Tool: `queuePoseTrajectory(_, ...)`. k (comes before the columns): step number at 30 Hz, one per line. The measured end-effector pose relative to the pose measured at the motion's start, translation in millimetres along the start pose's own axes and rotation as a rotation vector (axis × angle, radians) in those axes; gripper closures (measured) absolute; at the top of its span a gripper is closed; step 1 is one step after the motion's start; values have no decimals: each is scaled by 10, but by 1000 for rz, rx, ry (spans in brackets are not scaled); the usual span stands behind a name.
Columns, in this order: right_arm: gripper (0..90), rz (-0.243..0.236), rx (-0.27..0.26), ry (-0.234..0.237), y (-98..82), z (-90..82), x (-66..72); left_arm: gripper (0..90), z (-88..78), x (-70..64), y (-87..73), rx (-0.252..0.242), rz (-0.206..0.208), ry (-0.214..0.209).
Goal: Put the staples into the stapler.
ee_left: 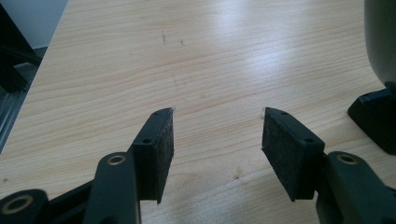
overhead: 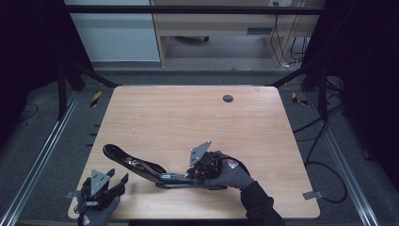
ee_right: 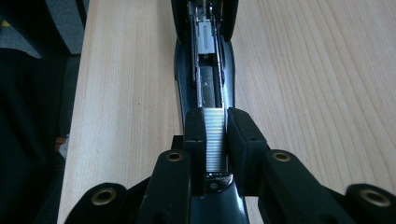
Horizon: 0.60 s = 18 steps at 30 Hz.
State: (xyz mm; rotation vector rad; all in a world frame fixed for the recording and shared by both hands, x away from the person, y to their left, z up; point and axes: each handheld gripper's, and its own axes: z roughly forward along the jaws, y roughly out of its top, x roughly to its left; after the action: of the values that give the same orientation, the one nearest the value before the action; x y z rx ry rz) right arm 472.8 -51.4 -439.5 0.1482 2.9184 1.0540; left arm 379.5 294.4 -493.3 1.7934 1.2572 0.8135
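A light wooden table [overhead: 188, 117] with rounded corners stands on grey floor between dark metal rails, a pale cabinet beyond its far edge. Near the front edge lies a black stapler [overhead: 155, 170], opened wide, its top arm raised toward the left and its metal channel bared. The right gripper [ee_right: 215, 135] is clamped on a silvery strip of staples [ee_right: 215, 140] over the channel. The left gripper [ee_left: 217, 135], at the near left corner, is released, with bare wood between its pads.
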Motion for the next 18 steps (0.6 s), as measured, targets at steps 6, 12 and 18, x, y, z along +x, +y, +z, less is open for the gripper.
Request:
queuePoseTrajectory(6,783,-2,7,9,-3,9,-4,433,-1,0,0,-1,0,0)
queuePoseTrajectory(12,783,3,-3,14,-11,10,-23,433,0,0,-1,0,0,1)
queuePoseTrajectory(18,783,3,-3,18,-19,13,-35,433,0,0,-1,0,0,0)
